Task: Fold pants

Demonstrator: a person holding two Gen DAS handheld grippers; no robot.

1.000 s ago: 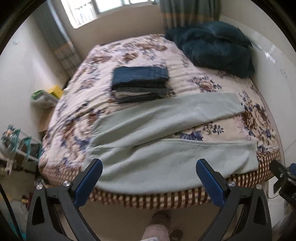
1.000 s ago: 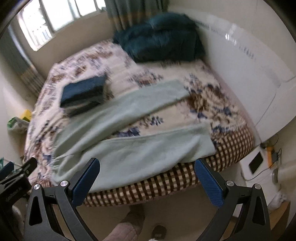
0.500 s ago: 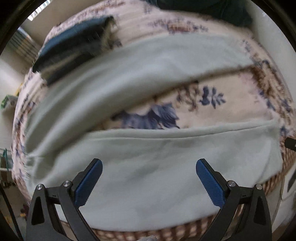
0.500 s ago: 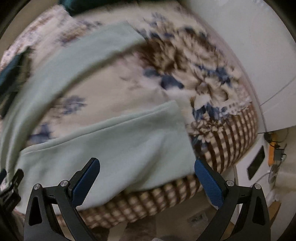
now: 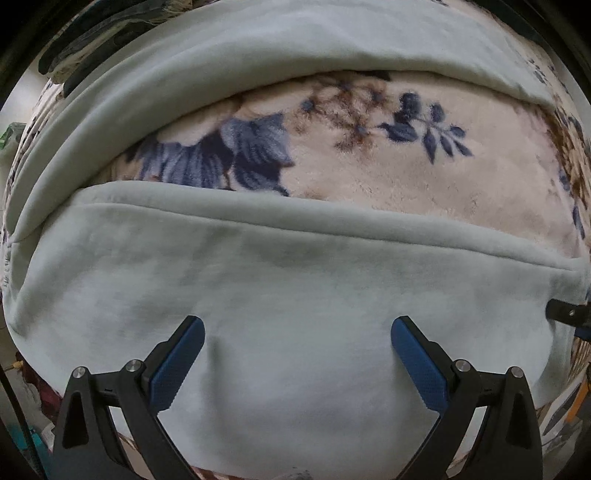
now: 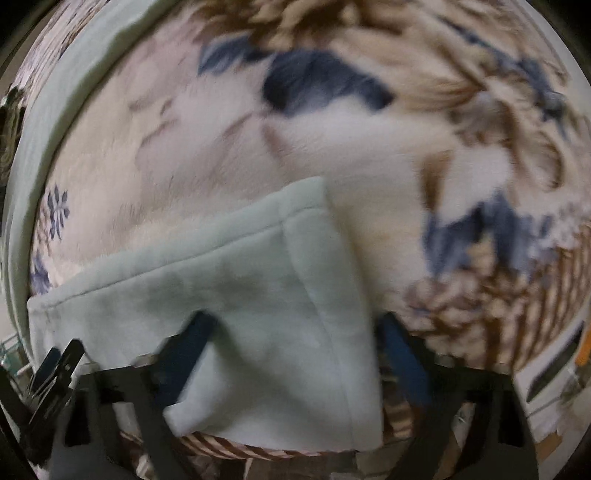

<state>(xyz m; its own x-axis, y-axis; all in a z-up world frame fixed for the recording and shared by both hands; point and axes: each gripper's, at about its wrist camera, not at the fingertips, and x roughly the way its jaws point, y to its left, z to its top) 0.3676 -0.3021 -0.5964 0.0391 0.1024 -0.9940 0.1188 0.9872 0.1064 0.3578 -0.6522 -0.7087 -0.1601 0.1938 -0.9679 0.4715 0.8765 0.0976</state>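
Observation:
Pale green pants (image 5: 295, 288) lie spread on a floral blanket (image 5: 369, 158), one leg near me and the other leg (image 5: 258, 48) farther back. My left gripper (image 5: 297, 332) is open, low over the middle of the near leg. My right gripper (image 6: 295, 328) is open over the hem end (image 6: 306, 280) of the same leg; that view is blurred. The hem corner hangs at the bed edge. The tip of the right gripper shows at the right rim of the left wrist view (image 5: 569, 314).
A stack of folded dark clothes (image 5: 96, 33) sits at the far left on the bed. The blanket's checked border (image 6: 535, 295) marks the bed edge on the right. Floor and clutter show below the bed edge.
Both grippers have moved down and forward from above the bed to just over the near pant leg. Both stay open.

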